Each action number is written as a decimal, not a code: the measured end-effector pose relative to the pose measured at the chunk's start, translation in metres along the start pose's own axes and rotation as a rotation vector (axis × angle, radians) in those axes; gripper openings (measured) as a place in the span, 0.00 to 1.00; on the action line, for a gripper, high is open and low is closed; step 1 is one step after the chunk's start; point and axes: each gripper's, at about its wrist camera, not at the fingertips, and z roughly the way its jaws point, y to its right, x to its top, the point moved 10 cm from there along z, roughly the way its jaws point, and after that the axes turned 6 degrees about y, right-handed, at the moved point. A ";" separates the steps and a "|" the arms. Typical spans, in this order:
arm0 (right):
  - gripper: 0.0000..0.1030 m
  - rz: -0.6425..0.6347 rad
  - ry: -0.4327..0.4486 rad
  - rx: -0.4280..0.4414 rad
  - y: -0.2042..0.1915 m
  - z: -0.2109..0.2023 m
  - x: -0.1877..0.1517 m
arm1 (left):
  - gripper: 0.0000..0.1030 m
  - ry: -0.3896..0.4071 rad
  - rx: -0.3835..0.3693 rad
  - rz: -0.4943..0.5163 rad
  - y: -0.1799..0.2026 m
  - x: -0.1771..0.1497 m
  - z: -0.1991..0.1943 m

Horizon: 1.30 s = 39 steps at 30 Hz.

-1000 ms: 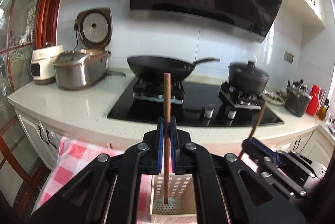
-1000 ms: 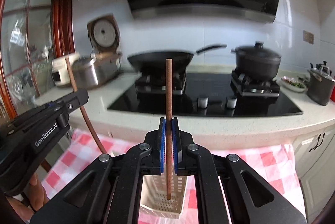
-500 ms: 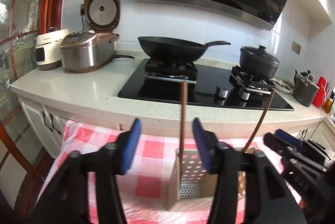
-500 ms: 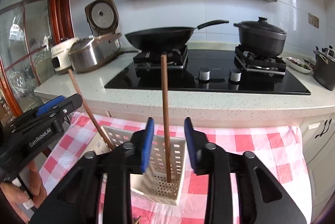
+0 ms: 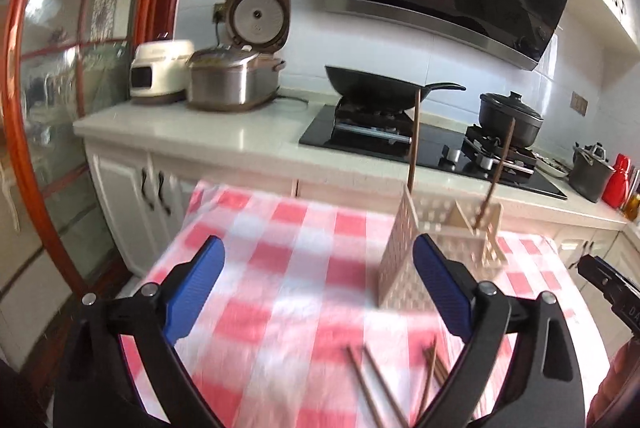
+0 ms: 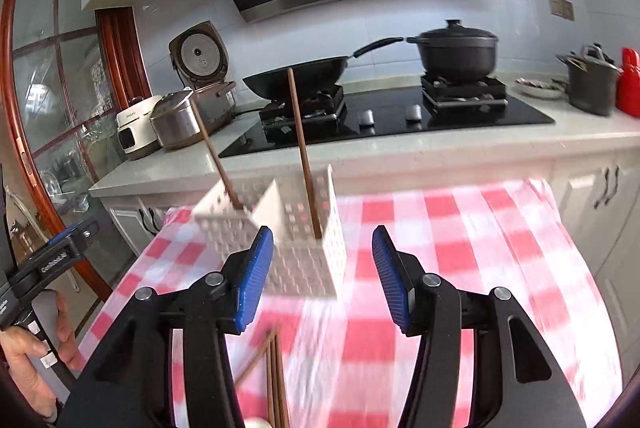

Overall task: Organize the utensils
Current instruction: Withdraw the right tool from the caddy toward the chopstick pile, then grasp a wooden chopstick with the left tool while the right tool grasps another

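Observation:
A white perforated utensil holder (image 5: 436, 248) (image 6: 296, 240) stands on the red-and-white checked tablecloth (image 5: 288, 268) (image 6: 480, 268). Two brown chopsticks stand in it, one in each compartment: a left chopstick (image 5: 414, 144) (image 6: 216, 156) and a right chopstick (image 5: 498, 172) (image 6: 302, 152). Several more chopsticks (image 5: 384, 384) (image 6: 274, 376) lie flat on the cloth near me. My left gripper (image 5: 318, 292) is open and empty, to the left of the holder. My right gripper (image 6: 322, 272) is open and empty, just in front of the holder.
Behind the table runs a kitchen counter (image 5: 192, 132) with a black hob (image 6: 400, 116), a wok (image 5: 372, 88), a lidded black pot (image 6: 456, 52), two rice cookers (image 5: 232, 76), and a grey pot and red bottle (image 6: 600, 84) at the right. A glass door (image 5: 60, 108) stands at left.
Both grippers opened, let go of their chopsticks into the holder, and pulled back and up. The chopsticks now stand in the holder.

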 end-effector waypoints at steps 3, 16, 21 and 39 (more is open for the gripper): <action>0.49 -0.006 0.003 -0.011 0.003 -0.022 -0.021 | 0.89 -0.005 -0.001 -0.009 -0.011 -0.022 -0.027; 0.49 -0.012 -0.021 0.007 0.004 -0.071 -0.076 | 0.89 -0.046 -0.036 0.043 -0.011 -0.075 -0.070; 0.49 -0.037 -0.047 0.006 0.002 -0.068 -0.094 | 0.88 -0.091 -0.085 0.079 0.014 -0.087 -0.059; 0.49 -0.018 -0.098 0.024 0.008 -0.059 -0.117 | 0.34 -0.413 -0.239 0.376 0.125 -0.177 0.040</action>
